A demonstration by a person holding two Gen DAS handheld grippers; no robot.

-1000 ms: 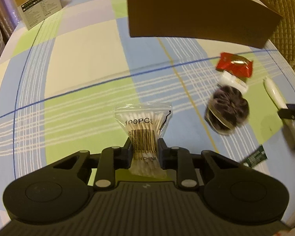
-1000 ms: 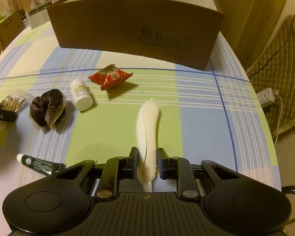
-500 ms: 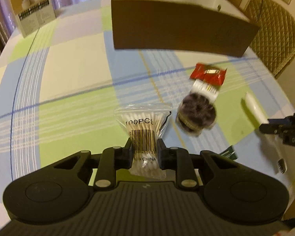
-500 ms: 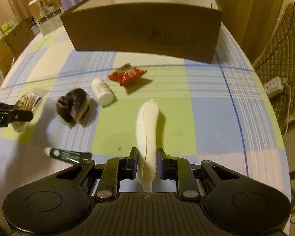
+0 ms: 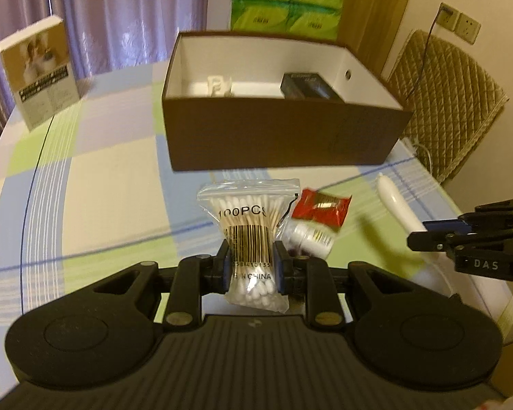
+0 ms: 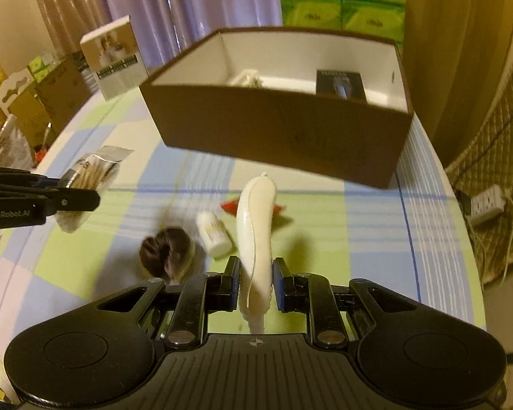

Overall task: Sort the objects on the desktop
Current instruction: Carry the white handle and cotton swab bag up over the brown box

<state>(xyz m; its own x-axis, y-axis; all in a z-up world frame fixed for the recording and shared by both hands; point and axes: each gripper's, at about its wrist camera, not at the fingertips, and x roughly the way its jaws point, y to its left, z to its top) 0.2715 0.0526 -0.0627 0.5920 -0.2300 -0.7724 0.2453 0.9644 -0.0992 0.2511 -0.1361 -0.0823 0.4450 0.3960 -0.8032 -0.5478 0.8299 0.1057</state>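
Note:
My left gripper (image 5: 250,266) is shut on a clear bag of cotton swabs (image 5: 248,218), held above the checked tablecloth. My right gripper (image 6: 255,282) is shut on a long white curved object (image 6: 256,218), also lifted. Ahead stands an open brown box (image 5: 284,136) with a white inside, holding a black item (image 5: 306,85) and a white item (image 5: 217,85). On the cloth lie a red snack packet (image 5: 321,206), a white pill bottle (image 6: 213,230) and a dark scrunchie (image 6: 166,251). The other gripper shows at each view's edge.
A white product box (image 5: 39,71) stands at the table's back left. Green tissue packs (image 5: 284,0) are stacked behind the brown box. A quilted chair (image 5: 448,109) sits to the right, a power strip (image 6: 487,201) on the floor.
Both grippers have risen and tilted up with their objects, so the inside of the brown box now shows. The green tube has left the views.

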